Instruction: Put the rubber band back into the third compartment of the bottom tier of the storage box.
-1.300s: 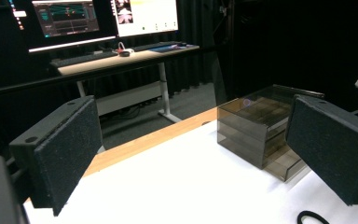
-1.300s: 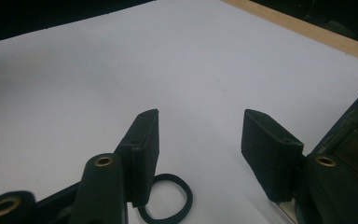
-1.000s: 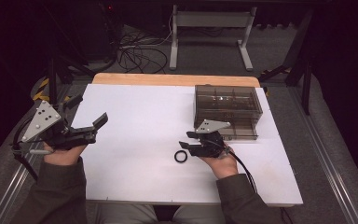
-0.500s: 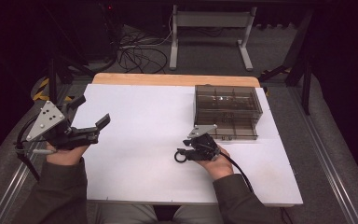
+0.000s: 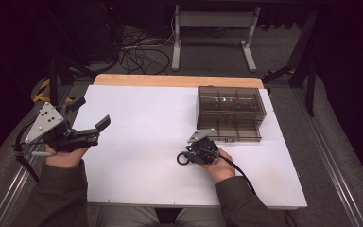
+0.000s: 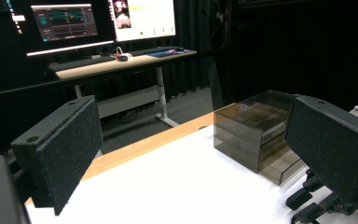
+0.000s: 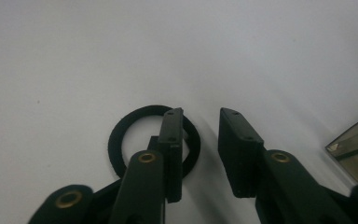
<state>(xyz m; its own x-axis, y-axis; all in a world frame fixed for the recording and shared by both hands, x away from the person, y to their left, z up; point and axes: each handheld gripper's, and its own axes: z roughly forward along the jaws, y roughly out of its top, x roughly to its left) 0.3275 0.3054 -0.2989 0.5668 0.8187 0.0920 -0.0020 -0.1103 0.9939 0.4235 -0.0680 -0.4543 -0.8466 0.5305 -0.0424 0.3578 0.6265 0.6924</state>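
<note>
High view: fixed above the near edge, facing forward and down over the whole white desk [image 5: 146, 118]. Left gripper view: low, level across the desk toward the drawer box [image 6: 256, 128], also in the high view. Right gripper view: close, steeply down onto the black ring [image 7: 121, 140].

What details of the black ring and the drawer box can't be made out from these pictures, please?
- Black ring: its near right part is hidden behind the right hand-held gripper jaw, right gripper view; contact can't be told.
- Drawer box: contents too small, high view.
- Drawer box's right side: hidden behind the left hand-held gripper jaw, left gripper view.
</note>
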